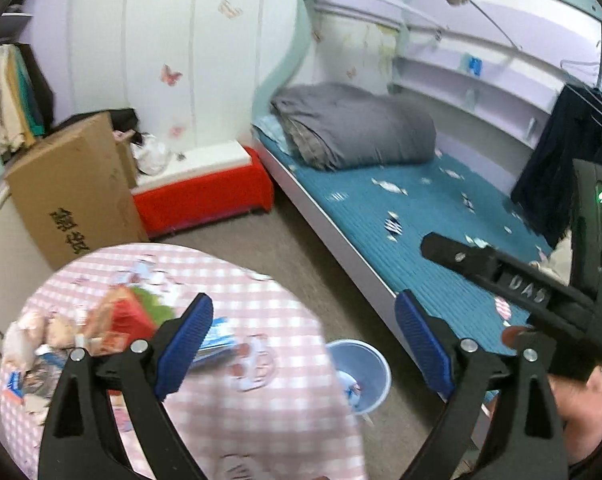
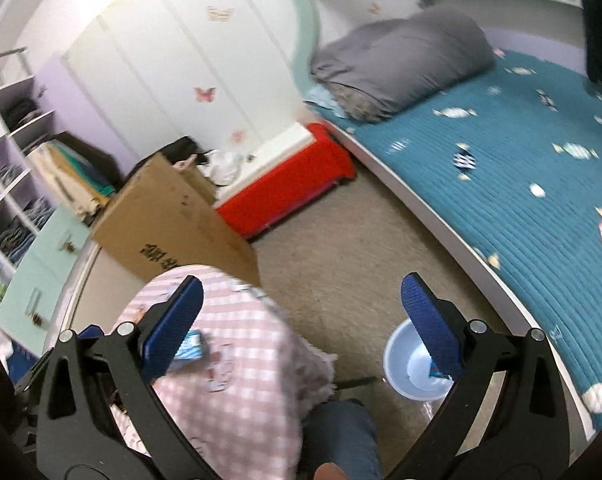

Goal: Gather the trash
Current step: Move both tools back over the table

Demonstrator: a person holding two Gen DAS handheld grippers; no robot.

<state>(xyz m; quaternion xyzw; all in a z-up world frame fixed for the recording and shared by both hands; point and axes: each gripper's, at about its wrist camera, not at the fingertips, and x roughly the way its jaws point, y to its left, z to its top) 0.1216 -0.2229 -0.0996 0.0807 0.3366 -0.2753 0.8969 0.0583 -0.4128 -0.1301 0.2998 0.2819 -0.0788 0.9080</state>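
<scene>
A heap of trash lies on the round table's pink checked cloth: a red and green wrapper, crumpled paper and a blue packet. My left gripper hovers open above the table's right side, holding nothing. A pale blue bin stands on the carpet between table and bed, with a scrap inside. In the right wrist view my right gripper is open and empty, above the gap between the table and the bin. The blue packet shows by its left finger.
A bed with a teal quilt and a folded grey duvet fills the right. A large cardboard box and a red bench stand against the far wall. A dark garment hangs over the bed. A person's knee is below.
</scene>
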